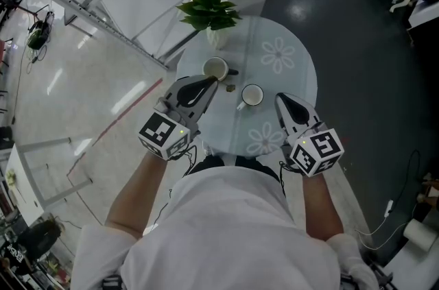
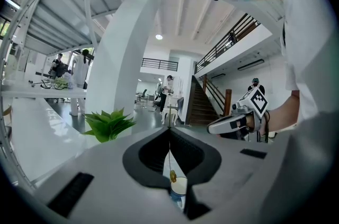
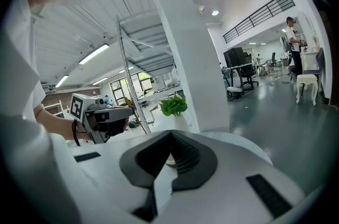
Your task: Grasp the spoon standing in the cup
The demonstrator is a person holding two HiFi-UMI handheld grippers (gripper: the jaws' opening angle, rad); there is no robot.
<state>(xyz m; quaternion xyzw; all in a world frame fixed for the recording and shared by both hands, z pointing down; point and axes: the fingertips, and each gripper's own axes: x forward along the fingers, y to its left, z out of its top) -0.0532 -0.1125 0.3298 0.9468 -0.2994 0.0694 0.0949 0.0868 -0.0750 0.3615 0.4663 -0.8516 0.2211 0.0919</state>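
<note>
— Left tongs (image 1: 208, 81): gripping yet?
— Pinched narrow on the spoon (image 2: 172, 176); its thin handle runs up the slit. It stands in the cup (image 1: 215, 68) at the desk's (image 1: 295, 69) ten o'clock.
— Right tongs (image 1: 281, 98)?
— Closed on nothing at four o'clock, probably held back to leave room.

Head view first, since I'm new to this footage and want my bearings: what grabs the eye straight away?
The round glass table stands out, with a leafy plant at its far edge. The left gripper reaches a cup, its claw closed to a slit on the gold-tipped spoon standing in it. The right gripper is held beside a white mug, claw shut and empty.
</note>
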